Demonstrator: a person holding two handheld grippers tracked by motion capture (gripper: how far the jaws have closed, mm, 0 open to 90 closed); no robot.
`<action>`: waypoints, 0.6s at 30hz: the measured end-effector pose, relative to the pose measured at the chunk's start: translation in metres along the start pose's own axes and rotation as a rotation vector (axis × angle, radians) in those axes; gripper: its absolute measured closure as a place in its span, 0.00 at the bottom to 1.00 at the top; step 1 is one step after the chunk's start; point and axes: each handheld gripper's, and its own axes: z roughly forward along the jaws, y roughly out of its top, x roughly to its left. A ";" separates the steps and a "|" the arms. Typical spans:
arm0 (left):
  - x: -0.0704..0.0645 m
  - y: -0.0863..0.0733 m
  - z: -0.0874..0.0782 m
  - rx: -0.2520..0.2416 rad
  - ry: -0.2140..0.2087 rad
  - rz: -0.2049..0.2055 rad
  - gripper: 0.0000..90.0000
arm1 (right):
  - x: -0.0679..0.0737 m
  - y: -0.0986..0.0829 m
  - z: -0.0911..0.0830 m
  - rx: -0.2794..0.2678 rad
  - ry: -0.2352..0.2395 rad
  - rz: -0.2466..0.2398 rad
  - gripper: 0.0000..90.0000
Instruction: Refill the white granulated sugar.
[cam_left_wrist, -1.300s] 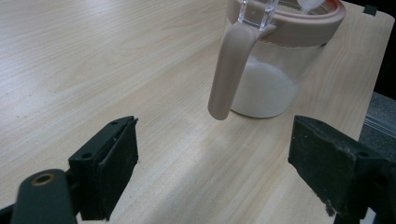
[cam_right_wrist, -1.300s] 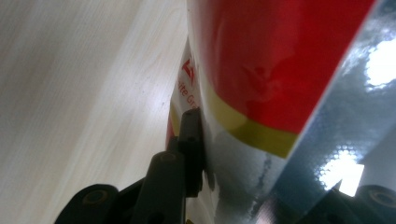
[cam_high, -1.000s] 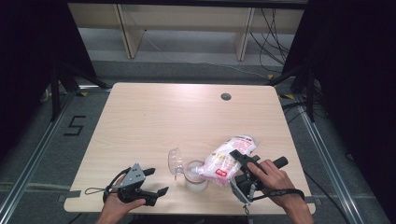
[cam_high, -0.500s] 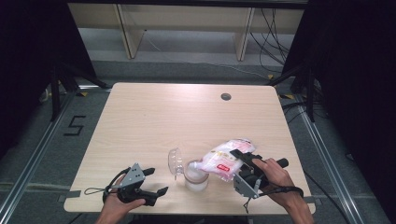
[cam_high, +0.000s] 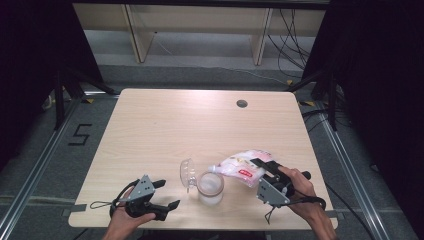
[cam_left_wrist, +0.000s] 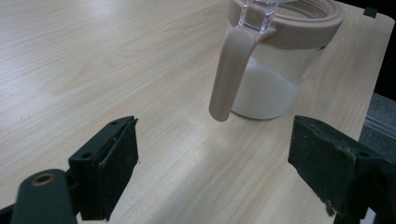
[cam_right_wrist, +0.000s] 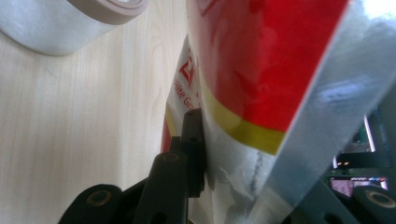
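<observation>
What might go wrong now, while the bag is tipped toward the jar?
1. The bag mouth sits at the jar rim, not clearly over it, so powder may spill on the table.
2. The left claw is open and apart from the jar, so nothing steadies it; a push from the bag could tip it.
3. The right claw pinches thin film, which may slip.

A black numeral "5" (cam_high: 80, 135) was marked on the grey floor to the left of the bench. On the red, yellow and clear plastic bag (cam_right_wrist: 261, 70), red letters read "ite Gr", cut off at both ends; the rest of the print was too blurred to read.
</observation>
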 end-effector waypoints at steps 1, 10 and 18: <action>0.000 0.000 0.000 -0.003 -0.001 -0.005 0.17 | 0.001 -0.002 0.000 -0.003 -0.001 0.041 0.85; 0.000 0.000 0.000 -0.007 0.001 -0.009 0.17 | -0.001 -0.021 0.000 -0.011 0.006 0.233 0.85; 0.000 0.000 -0.001 -0.004 0.000 -0.004 0.17 | 0.005 -0.035 0.005 0.007 0.021 0.351 0.86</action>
